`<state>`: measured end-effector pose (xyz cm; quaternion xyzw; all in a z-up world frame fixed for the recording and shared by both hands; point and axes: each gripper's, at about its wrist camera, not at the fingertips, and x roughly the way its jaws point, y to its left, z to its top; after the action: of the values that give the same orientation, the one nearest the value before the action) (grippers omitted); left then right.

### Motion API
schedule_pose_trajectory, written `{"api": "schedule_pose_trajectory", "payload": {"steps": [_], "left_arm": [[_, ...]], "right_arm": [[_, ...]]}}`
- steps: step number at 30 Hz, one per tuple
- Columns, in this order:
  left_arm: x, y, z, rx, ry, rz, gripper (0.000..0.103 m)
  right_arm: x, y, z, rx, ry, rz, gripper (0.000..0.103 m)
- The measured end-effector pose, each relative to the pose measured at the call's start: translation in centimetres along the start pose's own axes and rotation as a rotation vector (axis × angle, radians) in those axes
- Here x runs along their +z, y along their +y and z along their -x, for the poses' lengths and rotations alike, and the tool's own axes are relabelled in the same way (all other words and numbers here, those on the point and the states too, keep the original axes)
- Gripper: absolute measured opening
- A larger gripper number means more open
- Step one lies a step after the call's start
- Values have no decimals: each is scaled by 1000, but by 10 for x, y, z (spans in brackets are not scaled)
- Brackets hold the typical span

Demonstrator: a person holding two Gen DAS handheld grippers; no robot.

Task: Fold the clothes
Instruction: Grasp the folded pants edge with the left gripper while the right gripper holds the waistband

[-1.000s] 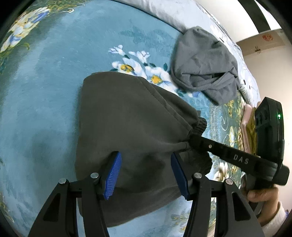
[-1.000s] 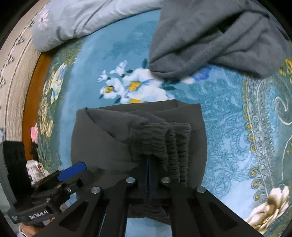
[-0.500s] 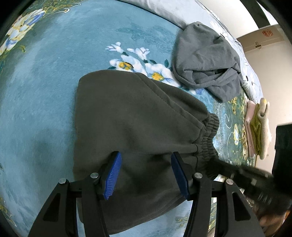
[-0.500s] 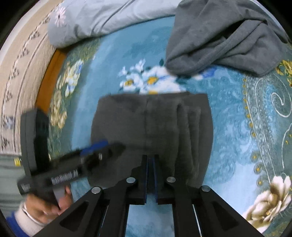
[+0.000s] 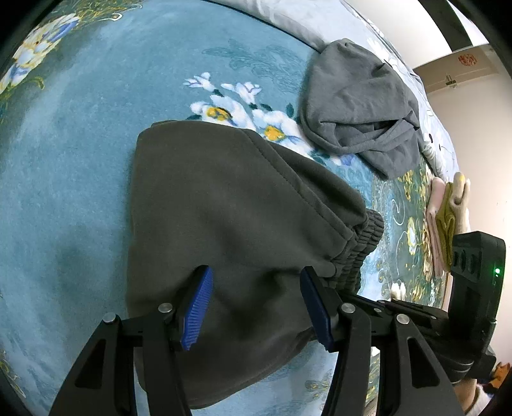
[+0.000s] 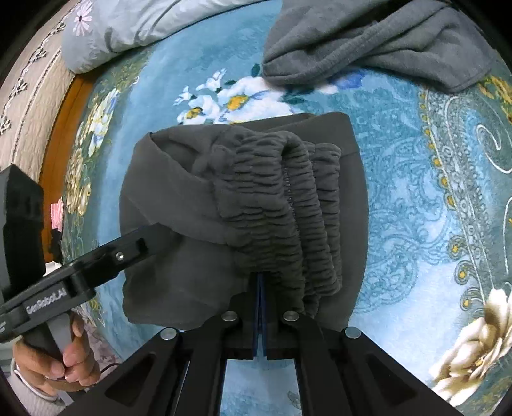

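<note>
Blue floral blanket (image 5: 80, 134) covers the bed that serves as the work surface, with a pale grey quilt (image 6: 128, 28) bunched along its far edge. Near the middle lies the dark grey sweatpants (image 5: 224, 208), already doubled over into a compact block; the gathered elastic waistband (image 6: 288, 208) is stacked in several ribbed layers along one side. The right tool (image 6: 260, 288) has its jaws fully together, and the waistband bulges just above its tips; whether fabric is actually pinched there I cannot tell. Judging by its position, it tucks or presses the bulky band so the stack lies neat. The left tool (image 5: 256, 304) hovers over the opposite part of the bundle with its blue pads (image 5: 196, 307) standing moderately apart, holding nothing; it seems placed to steady the smooth folded edge. In the left wrist view the bundle's long axis runs from the folded end, near the white flowers, down towards the camera, the waistband facing right towards the right tool. A lighter grey garment (image 5: 361, 105) lies crumpled farther back, apparently waiting its turn, and a small pile of folded pink and yellow-green items (image 5: 444, 217) sits near the bed's edge, probably finished work.
</note>
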<state>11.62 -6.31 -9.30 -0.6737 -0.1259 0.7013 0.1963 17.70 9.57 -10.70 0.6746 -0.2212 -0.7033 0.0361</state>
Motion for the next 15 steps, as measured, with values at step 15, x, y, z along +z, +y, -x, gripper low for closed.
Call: {"api": "schedule_pose_trajectory", "payload": {"steps": [15], "left_arm": [[-6,12,41,16,-39,-8,56]], "right_arm": [[-3,-18,18,133,-8,-101,4]]}}
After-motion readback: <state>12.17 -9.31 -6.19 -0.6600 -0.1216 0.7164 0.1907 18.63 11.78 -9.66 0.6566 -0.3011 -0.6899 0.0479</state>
